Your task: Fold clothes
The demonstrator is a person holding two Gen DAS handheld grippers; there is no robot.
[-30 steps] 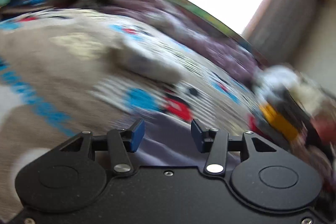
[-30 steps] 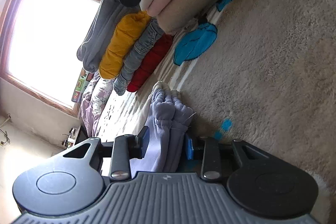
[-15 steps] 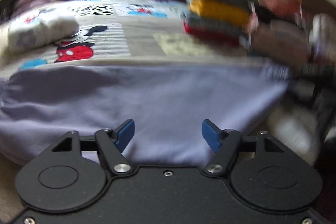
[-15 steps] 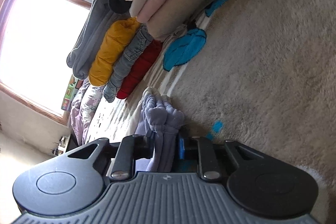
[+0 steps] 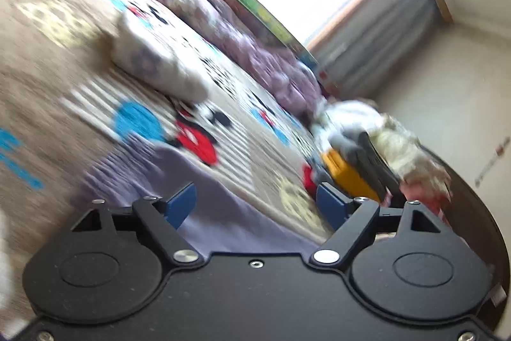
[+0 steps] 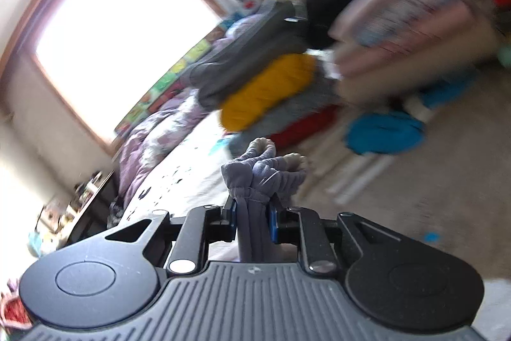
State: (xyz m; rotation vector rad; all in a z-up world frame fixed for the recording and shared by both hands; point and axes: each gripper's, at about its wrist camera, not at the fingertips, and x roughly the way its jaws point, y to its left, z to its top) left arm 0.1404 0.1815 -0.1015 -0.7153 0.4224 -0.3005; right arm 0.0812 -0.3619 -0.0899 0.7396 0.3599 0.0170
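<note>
Garment [image 5: 223, 213] on bed [image 5: 48, 85] (stack [image 5: 351, 174] beyond).

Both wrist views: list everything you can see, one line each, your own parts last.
lavender garment: one, pale purple, bunched in the right tongs, spread on the bed under the left tongs
bed cover: one, beige with cartoon print, beneath everything
white pillow: one, on the bed cover
purple quilt: one, along the window side
folded clothes stack: one, yellow, grey, red, black and pink, at the bed's far end
window: one, bright
left tongs: open, blue pads
right tongs: shut on the garment
</note>
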